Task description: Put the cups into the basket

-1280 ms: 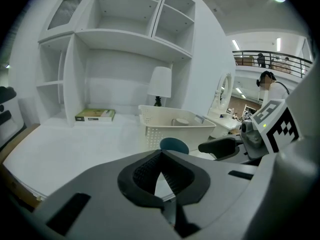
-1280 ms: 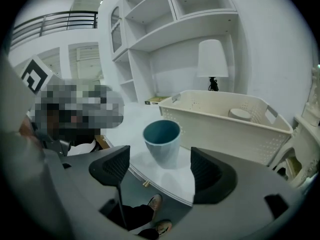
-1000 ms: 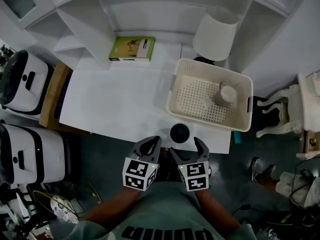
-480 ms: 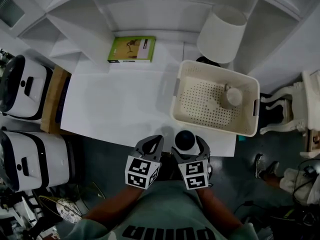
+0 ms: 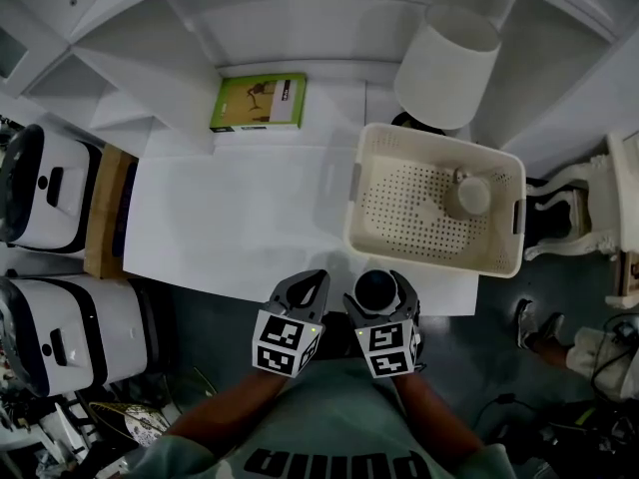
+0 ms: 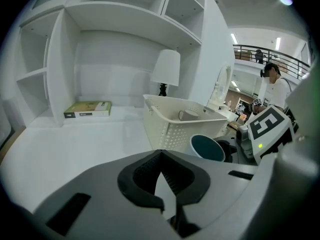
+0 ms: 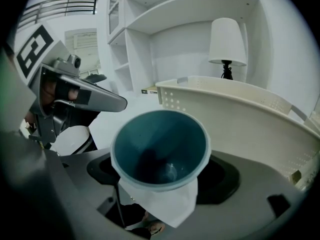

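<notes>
Head view: white table (image 5: 240, 218) is bare from 9 to 12 o'clock of both grippers. A green book (image 5: 258, 102) lies far back at 11 and a lamp (image 5: 446, 63) stands at 1. The basket (image 5: 429, 259) has its near wall just beyond the right gripper (image 5: 376, 289), at 1 o'clock, and a cream cup (image 5: 469, 196) sits inside. The right gripper is clamped on the teal cup (image 7: 160, 151), mouth up, at the table's near edge. The left gripper (image 5: 308, 285) is just beside it at 9, jaws together, nothing between.

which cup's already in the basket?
The beige handled mug, sitting on the perforated floor of the basket. The other cup, teal inside, is outside it, clamped in the right gripper.
</notes>
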